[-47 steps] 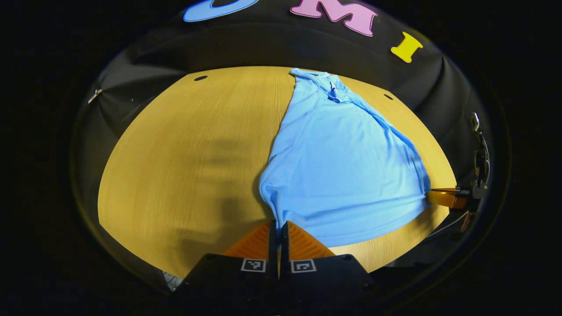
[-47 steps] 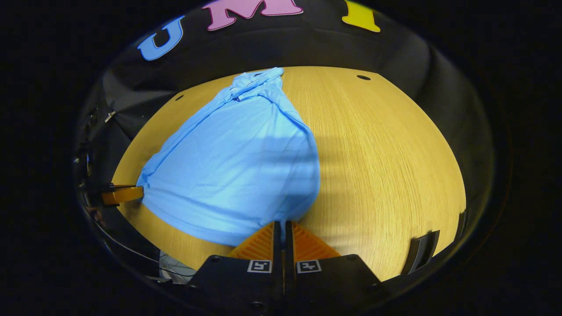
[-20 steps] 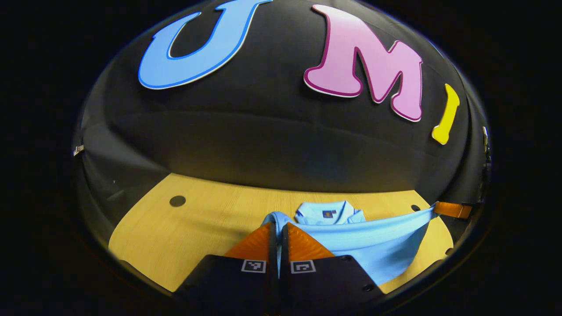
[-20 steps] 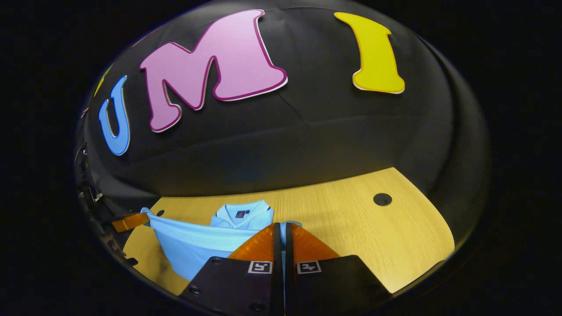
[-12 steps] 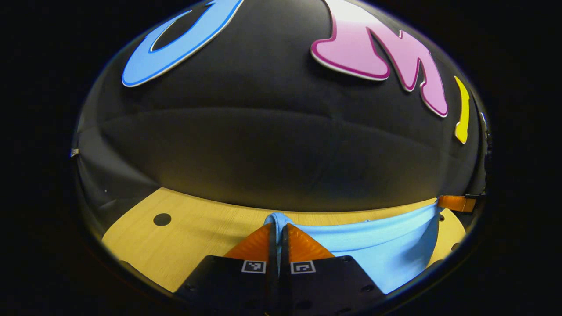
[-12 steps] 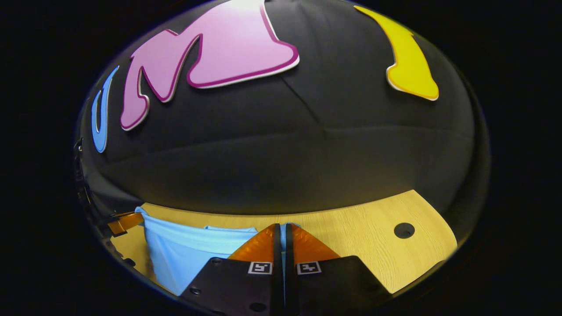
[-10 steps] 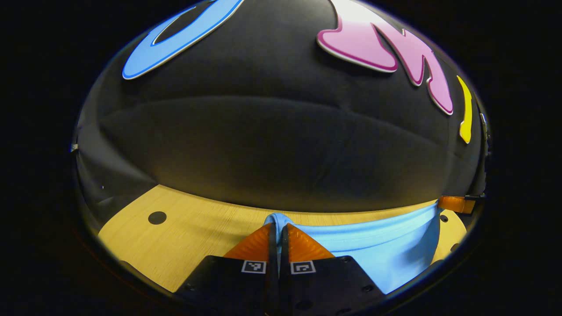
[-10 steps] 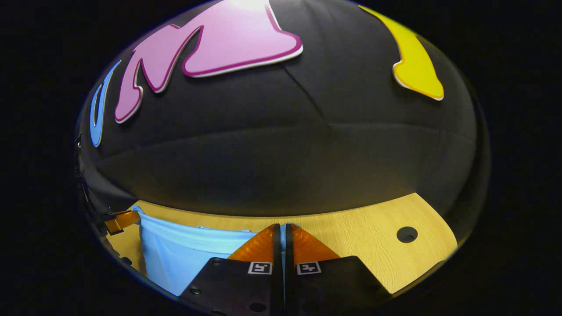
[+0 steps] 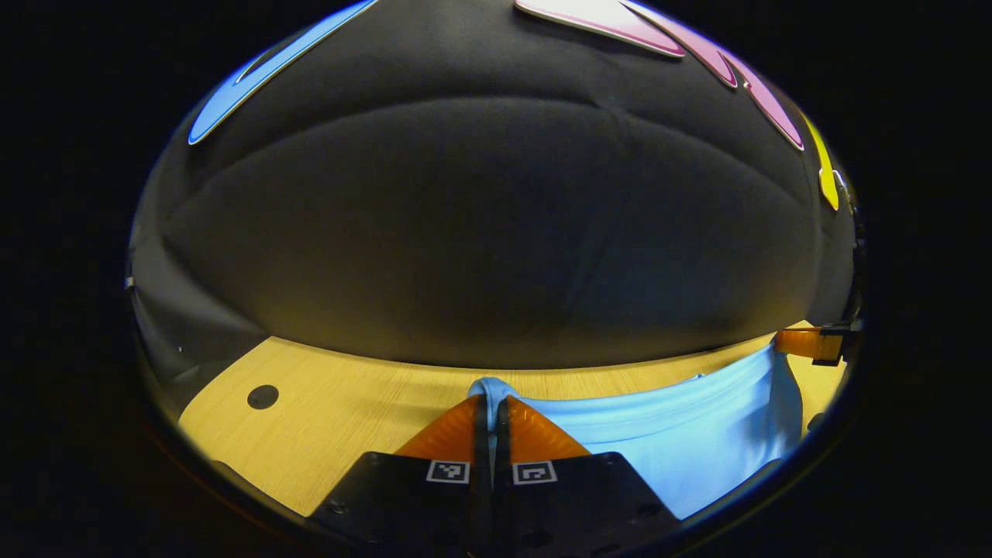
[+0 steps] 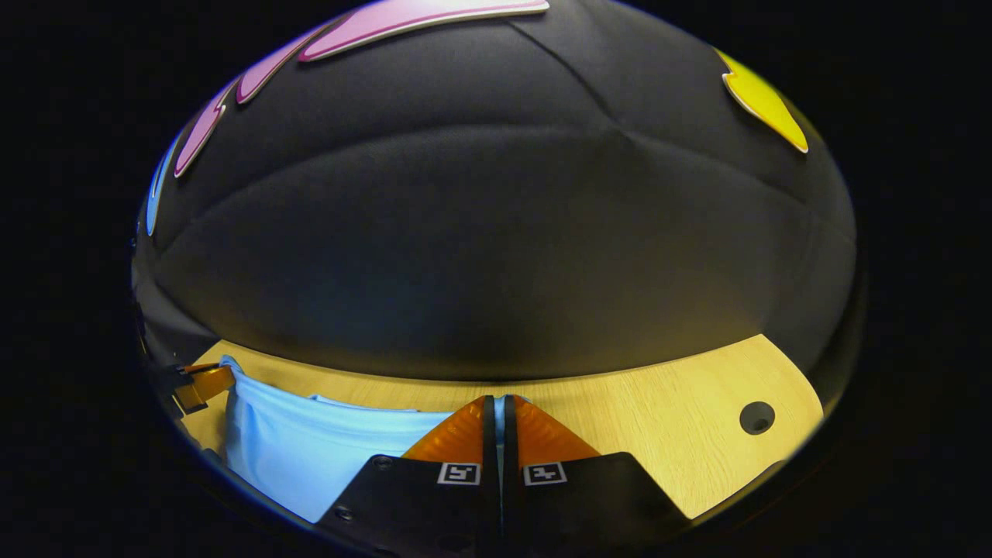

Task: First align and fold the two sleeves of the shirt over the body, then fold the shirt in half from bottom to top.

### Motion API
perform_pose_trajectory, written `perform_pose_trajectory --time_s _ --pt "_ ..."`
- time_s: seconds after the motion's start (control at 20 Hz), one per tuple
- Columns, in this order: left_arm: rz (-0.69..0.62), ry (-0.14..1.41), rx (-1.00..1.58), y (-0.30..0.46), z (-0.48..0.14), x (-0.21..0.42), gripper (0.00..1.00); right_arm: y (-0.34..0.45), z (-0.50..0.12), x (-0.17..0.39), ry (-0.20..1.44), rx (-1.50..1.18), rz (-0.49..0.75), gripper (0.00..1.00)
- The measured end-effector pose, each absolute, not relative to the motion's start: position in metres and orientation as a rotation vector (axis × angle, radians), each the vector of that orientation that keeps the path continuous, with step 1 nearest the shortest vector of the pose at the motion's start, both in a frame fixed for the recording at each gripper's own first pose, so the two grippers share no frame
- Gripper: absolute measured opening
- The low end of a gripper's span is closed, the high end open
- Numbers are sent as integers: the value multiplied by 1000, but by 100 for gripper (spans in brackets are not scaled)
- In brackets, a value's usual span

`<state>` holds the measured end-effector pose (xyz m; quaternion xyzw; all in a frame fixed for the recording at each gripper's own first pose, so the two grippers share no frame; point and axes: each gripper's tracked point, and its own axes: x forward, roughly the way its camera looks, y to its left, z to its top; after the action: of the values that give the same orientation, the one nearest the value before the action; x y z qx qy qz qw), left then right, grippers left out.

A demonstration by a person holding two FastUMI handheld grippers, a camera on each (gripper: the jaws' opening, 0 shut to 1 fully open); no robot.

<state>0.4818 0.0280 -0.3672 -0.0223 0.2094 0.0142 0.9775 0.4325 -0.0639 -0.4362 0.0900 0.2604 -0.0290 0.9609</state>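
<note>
The light blue shirt [image 9: 682, 442] hangs stretched between my two grippers near the far end of the wooden table [image 9: 341, 418]. My left gripper [image 9: 490, 403] is shut on one bottom corner of the shirt, with a small fold of cloth poking up between its fingers. In the left gripper view the right gripper [image 9: 806, 342] holds the other corner at the far right. My right gripper [image 10: 500, 401] is likewise shut on the shirt [image 10: 310, 449], and the left gripper [image 10: 203, 383] pinches the hem at the far left there. The collar and sleeves are hidden under the lifted cloth.
The booth's black cloth wall [image 9: 496, 232] rises close behind the table's far edge. A round dark hole [image 9: 263, 397] sits in the tabletop at the left, and another hole [image 10: 756, 417] at the right in the right gripper view.
Both grippers carried the shirt's bottom hem from the near side up and over toward the collar end. The collar is now covered, and the wall looms closer than half a second ago.
</note>
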Motion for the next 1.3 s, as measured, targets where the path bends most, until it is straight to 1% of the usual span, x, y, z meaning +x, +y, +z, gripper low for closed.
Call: perform_pose_trajectory --time_s 0.3,0.45,0.55,0.6,0.65,0.7,0.75,0.8,0.85,0.95,1.0,1.05,1.1,1.15,1.25,1.3 --pt "24 462 -15 23 -389 486 6 -64 -471 432 580 145 -64 5" --pt "24 461 -17 23 -394 488 6 -64 -472 434 568 149 -82 5" --pt "6 469 -27 24 -397 485 14 -66 -469 431 575 137 -103 5" --pt "3 472 -24 23 -397 486 25 -69 -471 432 575 132 -112 8" --pt "4 477 -20 22 -397 486 30 -71 -471 432 578 129 -120 12" --pt "2 482 -18 22 -400 485 44 -71 -471 432 583 136 -123 12" --pt "3 487 -13 22 -400 484 47 -69 -471 432 587 147 -122 12" --pt "7 490 -6 24 -399 483 43 -70 -471 430 593 155 -124 12" --pt "9 493 2 24 -399 483 46 -73 -474 430 599 161 -127 20" --pt "10 504 20 22 -400 480 79 -79 -478 427 606 158 -128 40" --pt "12 513 33 22 -401 480 95 -80 -476 427 603 149 -122 45" --pt "15 520 44 23 -400 477 98 -79 -473 427 597 145 -108 58" --pt "21 527 53 23 -402 474 98 -77 -469 426 586 142 -102 54" --pt "27 528 55 23 -401 473 98 -75 -463 426 572 139 -93 59" --pt "41 517 35 23 -395 470 98 -76 -451 425 537 130 -88 76" --pt "45 504 14 22 -390 469 98 -79 -447 425 521 125 -92 81"
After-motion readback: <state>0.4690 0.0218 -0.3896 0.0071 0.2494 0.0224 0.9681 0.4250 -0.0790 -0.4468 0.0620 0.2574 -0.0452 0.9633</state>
